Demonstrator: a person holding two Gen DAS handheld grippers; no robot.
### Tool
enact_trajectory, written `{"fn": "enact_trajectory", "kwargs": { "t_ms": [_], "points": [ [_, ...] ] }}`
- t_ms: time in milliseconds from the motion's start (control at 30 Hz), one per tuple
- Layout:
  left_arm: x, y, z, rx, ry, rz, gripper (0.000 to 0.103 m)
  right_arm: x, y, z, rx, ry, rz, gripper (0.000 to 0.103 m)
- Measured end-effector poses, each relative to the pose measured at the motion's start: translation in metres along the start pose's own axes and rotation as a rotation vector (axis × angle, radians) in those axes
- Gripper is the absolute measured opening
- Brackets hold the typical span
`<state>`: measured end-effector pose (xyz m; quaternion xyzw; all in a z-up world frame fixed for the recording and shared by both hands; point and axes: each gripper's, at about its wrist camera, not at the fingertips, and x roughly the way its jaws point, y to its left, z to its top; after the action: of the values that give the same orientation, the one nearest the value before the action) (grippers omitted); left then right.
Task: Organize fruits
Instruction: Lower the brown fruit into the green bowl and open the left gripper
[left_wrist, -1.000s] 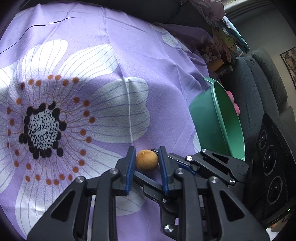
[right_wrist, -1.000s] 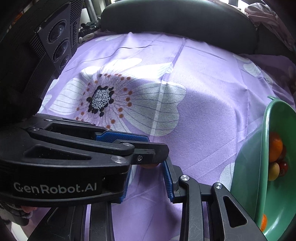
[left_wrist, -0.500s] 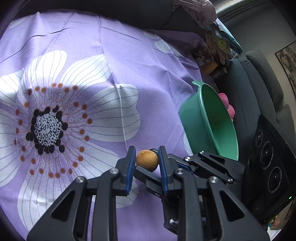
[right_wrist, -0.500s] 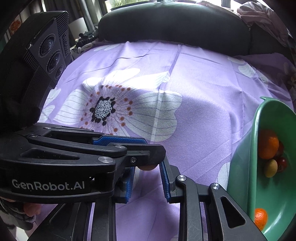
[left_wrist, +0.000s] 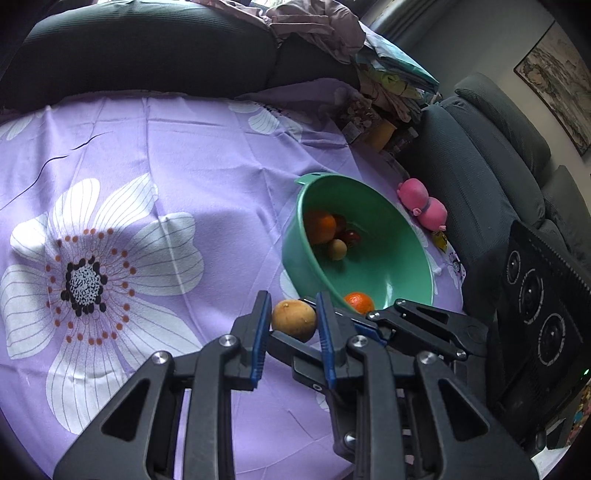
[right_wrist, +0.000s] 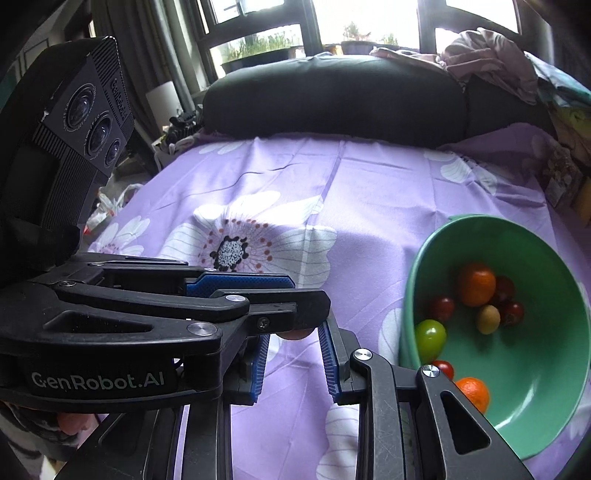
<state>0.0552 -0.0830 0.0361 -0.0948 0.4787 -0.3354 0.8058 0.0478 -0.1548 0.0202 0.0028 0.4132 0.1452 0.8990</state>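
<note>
Left wrist view: the left gripper (left_wrist: 291, 325) reaches forward over a purple flowered cloth (left_wrist: 192, 155) that covers the bench. Its two blue-lined fingers (left_wrist: 260, 332) are clamped on a small round tan fruit (left_wrist: 294, 319), one on each side of it, with the fruit seated near the tips. Just beyond and to the right of the held fruit sits a green bowl (left_wrist: 402, 266), tilted so its opening faces the camera. Inside are an orange (left_wrist: 320, 226), some dark red fruits, a small tan one, and a second orange (left_wrist: 359, 302) near the front rim. A pink toy (left_wrist: 424, 208) lies past the bowl, close to a dark sofa (left_wrist: 491, 177).

Right wrist view: the right gripper (right_wrist: 293, 356) has its fingers (right_wrist: 328, 363) apart, clamped on nothing. The left gripper crosses in front of it, and only the underside of the tan fruit peeks out below the left gripper's tip, above the gap between the right fingers and not touching them. The green bowl sits to the right with a green tomato (right_wrist: 430, 335) and red tomatoes among the oranges.

The step in hand appears to be carrying the tan fruit into the bowl. To do it well, keep the squeeze steady, bring the fruit over the rim, lower it close to the bowl's floor, and only then part the fingers so it does not bounce or roll out of the tilted bowl.
</note>
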Motion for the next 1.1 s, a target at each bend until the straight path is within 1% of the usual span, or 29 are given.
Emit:
{"fn": "enact_trajectory", "kwargs": {
  "t_ms": [267, 500, 767, 1100],
  "points": [
    [0.025, -0.052, 0.014, 0.101, 0.013, -0.030, 0.024, -0.036, -0.041, -0.006, 0.071, -0.058, -0.059, 0.028],
    [0.052, -0.084, 0.023, 0.160, 0.040, -0.055, 0.025, -0.051, -0.074, -0.015, 0.134, -0.078, -0.102, 0.028],
    [0.070, -0.100, 0.025, 0.194, 0.068, -0.058, 0.025, -0.056, -0.099, -0.022, 0.181, -0.086, -0.115, 0.028],
    [0.090, -0.103, 0.025, 0.196, 0.103, -0.053, 0.025, -0.049, -0.115, -0.030, 0.216, -0.064, -0.114, 0.028]
  ]
}}
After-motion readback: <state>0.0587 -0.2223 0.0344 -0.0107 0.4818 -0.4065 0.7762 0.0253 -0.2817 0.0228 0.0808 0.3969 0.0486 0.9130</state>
